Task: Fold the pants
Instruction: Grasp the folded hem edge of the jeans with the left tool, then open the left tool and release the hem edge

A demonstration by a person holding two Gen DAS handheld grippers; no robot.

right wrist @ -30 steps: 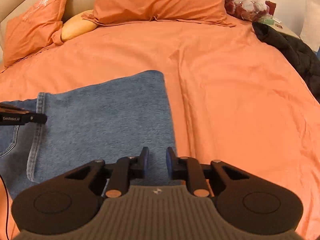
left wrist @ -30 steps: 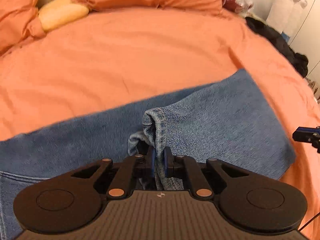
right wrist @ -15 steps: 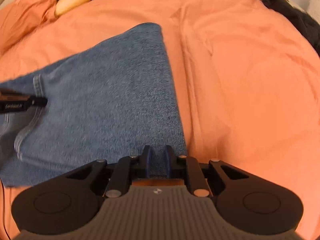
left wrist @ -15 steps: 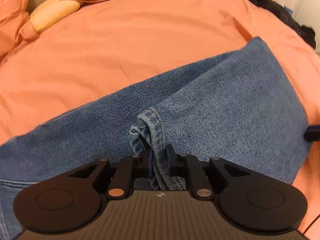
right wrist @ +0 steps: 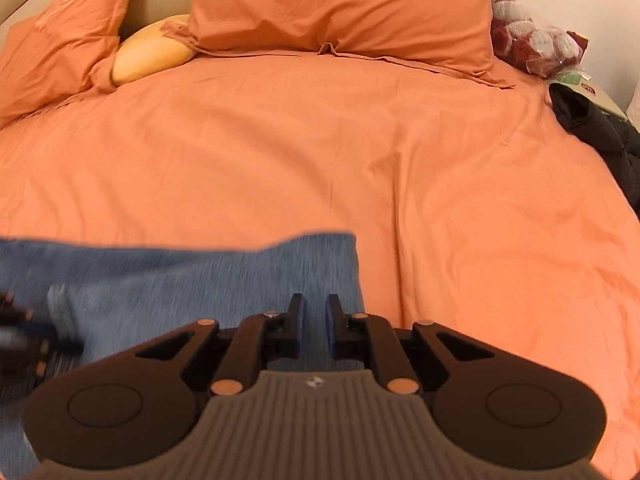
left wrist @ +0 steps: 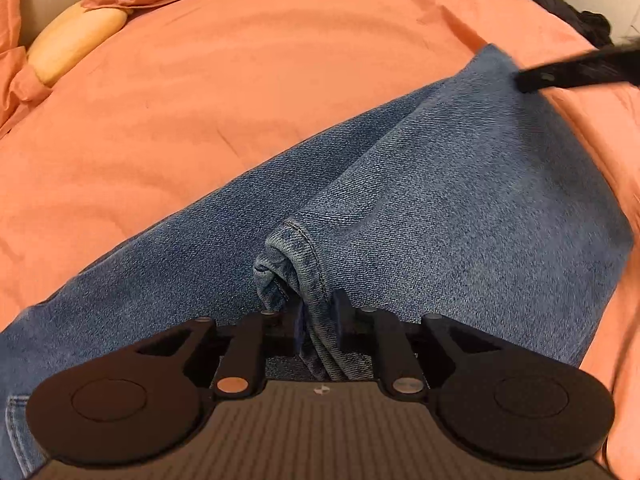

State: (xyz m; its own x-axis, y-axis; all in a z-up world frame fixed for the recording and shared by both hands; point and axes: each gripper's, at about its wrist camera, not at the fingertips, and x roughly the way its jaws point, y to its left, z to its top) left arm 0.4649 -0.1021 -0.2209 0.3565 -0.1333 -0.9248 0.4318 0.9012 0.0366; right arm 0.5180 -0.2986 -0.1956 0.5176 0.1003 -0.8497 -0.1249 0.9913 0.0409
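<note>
Two tongs in play, one per hand, both over blue jeans (left wrist: 440,184) on a bed w/ an orange cover (left wrist: 240,80).

Left tongs (left wrist: 318,320), bottom centre of the left wrist view: jaws a narrow gap apart and opening. We see a bunched hem of the jeans (left wrist: 298,256) running down between the pads; fabric fills the gap, and it looks like the pads still touch it on both sides, tho the grip is loosening. Rest of the jeans spreads from lower left to upper right of that frame, lying on the cover.

Right tongs (right wrist: 314,320), bottom centre of the right wrist view: jaws nearly together, a thin slot left, and closing. We see nothing between the pads; only denim behind them. Jeans (right wrist: 200,276) sit in the lower left of this frame, blurred, w/ their right edge just right of the tongs' tips. Whether the tips touch the cloth we can't tell.

Each view catches the other tool: right tongs' black finger (left wrist: 560,74) at the upper right of the left view, at the far corner of the jeans; left tongs (right wrist: 24,340) blurred at the left edge of the right view.

Orange pillows (right wrist: 340,4) and a yellow cushion (right wrist: 152,52) line the top; dark clothing (right wrist: 600,132) at right edge.
</note>
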